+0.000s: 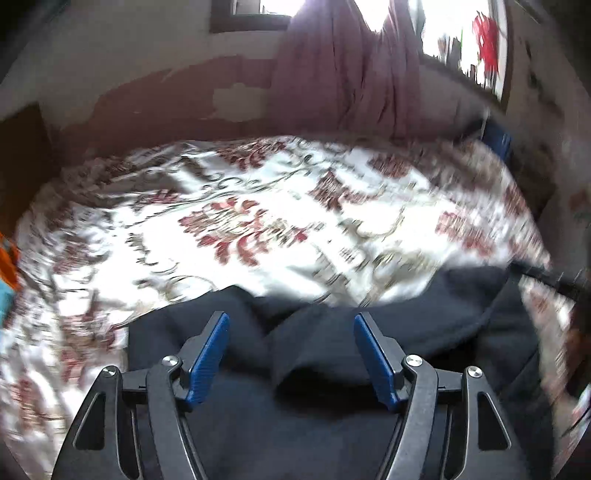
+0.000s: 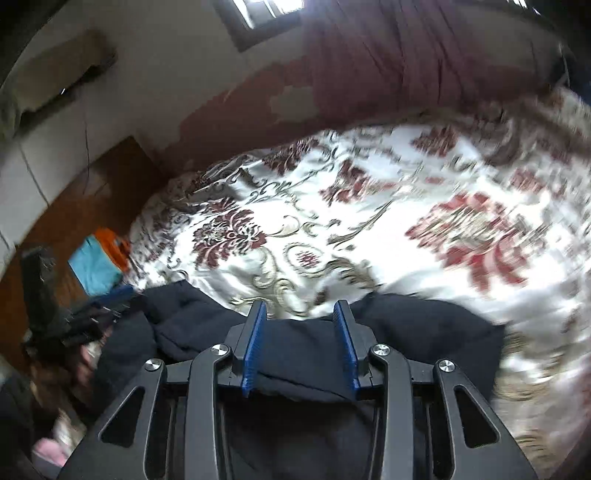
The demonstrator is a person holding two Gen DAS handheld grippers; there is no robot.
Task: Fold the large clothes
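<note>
A dark navy garment [image 1: 332,354] lies bunched in folds on the near part of a bed covered by a white bedspread with red floral print [image 1: 258,206]. My left gripper [image 1: 291,315] hovers just over it, open wide, its blue pads [image 1: 207,354] clear of the cloth. In the right wrist view the same garment [image 2: 424,325] spreads across the bedspread [image 2: 369,221]. My right gripper [image 2: 300,303] is open by a narrower gap, with a fold of the dark cloth lying between its blue pads [image 2: 253,347]. Both views are motion-blurred.
A maroon curtain [image 1: 343,74] hangs behind the bed under a bright window [image 1: 461,29]. Turquoise and orange items [image 2: 96,266] lie beside the bed at the left, by brown wood [image 2: 92,184]. A dark tool with a blue part [image 2: 92,314] shows at the left.
</note>
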